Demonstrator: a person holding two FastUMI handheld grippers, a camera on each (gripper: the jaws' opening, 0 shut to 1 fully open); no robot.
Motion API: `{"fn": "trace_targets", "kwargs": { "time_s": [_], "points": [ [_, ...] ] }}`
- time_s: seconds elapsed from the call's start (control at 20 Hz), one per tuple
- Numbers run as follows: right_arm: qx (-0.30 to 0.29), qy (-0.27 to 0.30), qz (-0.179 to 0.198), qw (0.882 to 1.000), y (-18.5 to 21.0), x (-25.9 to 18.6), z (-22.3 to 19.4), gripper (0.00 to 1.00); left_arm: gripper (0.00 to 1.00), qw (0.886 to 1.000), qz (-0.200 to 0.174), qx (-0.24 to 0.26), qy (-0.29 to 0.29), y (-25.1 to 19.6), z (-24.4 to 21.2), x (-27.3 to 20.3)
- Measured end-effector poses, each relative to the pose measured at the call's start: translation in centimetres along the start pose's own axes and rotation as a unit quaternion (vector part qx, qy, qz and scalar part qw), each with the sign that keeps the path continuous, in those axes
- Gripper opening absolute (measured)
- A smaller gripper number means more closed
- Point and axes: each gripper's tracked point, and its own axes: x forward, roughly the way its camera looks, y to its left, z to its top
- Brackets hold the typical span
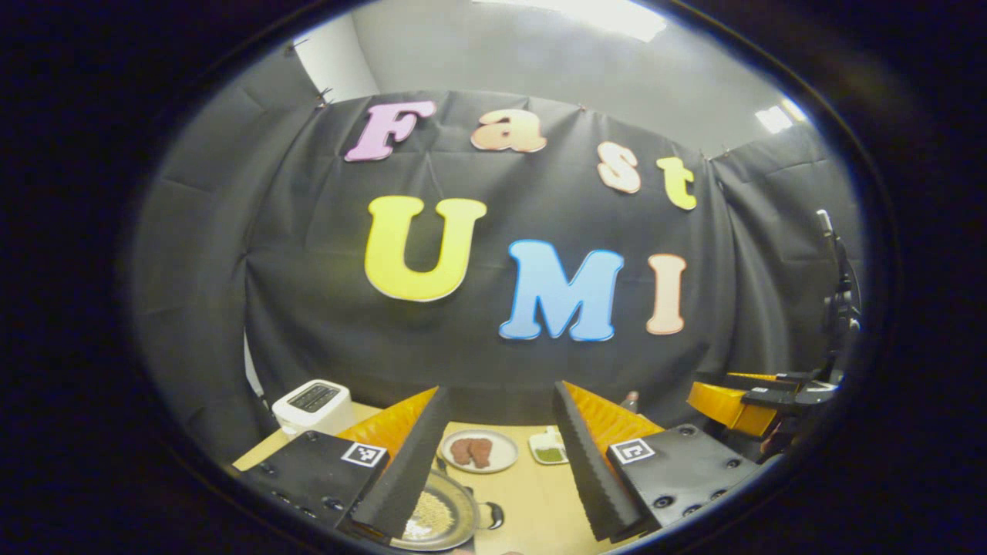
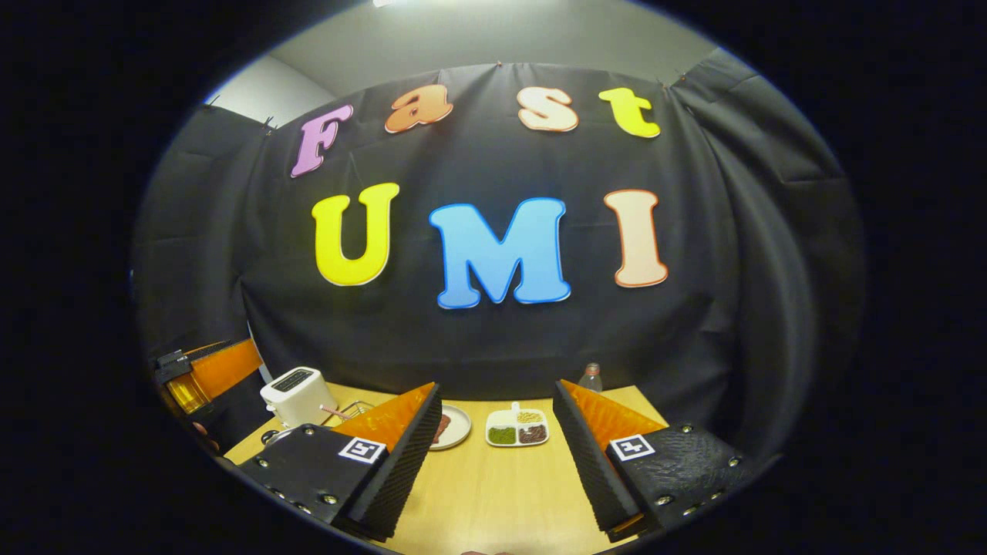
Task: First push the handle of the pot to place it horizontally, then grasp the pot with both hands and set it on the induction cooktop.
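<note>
my left gripper [image 1: 497, 470] hovers above the wooden table [image 1: 532, 501], its two fingers spread wide apart with nothing between them; just under and partly behind its left finger sits the pot [image 1: 441, 515], a round metal pan with pale grains inside and a small dark handle [image 1: 493, 515] sticking out toward the right; beyond the pot, between the fingers, lies a round plate [image 1: 480, 451] with two brown pieces on it, and beside that a small divided dish [image 1: 549, 449]; a white toaster [image 1: 312, 407] stands at the far left of the table; at the right edge of the left gripper view my other gripper shows, held in the air; my right gripper [image 2: 497, 462] also hangs over the table with its fingers spread and empty; between them, farther off, is the divided dish again, the plate half hidden by the left finger, and a small bottle [image 2: 590, 378] at the back by the booth wall.
</note>
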Motion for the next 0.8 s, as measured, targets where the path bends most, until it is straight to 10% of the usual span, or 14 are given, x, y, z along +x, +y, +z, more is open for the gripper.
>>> {"fn": "trace_targets", "kwargs": {
  "time_s": [0.8],
  "points": [
    [0.03, -0.038, 0.024, 0.999, -9.3, -6.0, 3.7, 0.96, 0.9, 0.998, 0.04, 0.047, -0.022, -11.1, 1.4, -6.7]
  ]
}}
